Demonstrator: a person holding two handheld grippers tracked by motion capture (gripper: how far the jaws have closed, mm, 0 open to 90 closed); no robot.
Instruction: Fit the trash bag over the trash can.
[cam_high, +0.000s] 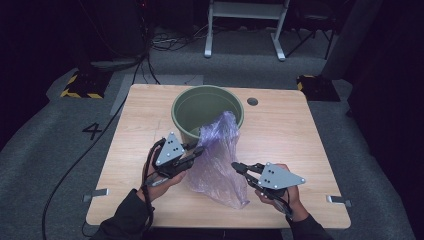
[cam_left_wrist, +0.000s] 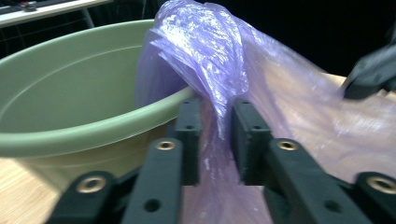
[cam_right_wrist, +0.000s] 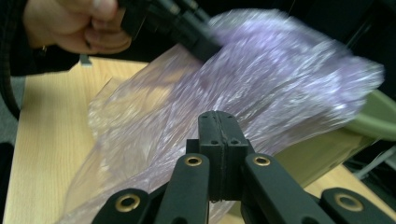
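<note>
A thin, see-through purple plastic bag (cam_high: 220, 160) rises from the wooden table (cam_high: 285, 135), its top draped over the near rim of a green round bucket (cam_high: 207, 107). My left gripper (cam_high: 199, 149) is shut on the bag's upper part just outside that rim; in the left gripper view the film (cam_left_wrist: 205, 56) is pinched between the jaws (cam_left_wrist: 217, 126) beside the bucket (cam_left_wrist: 70, 93). My right gripper (cam_high: 235, 166) touches the bag's right side. Its jaws (cam_right_wrist: 219, 128) are pressed together, and no film shows between them; the bag (cam_right_wrist: 261, 79) spreads behind them.
The bucket stands at the table's far middle, with a round cable hole (cam_high: 252, 101) to its right. Metal clamps (cam_high: 95, 194) (cam_high: 339, 200) sit at the front corners. Beyond the table are grey carpet, cables and a white frame (cam_high: 245, 25).
</note>
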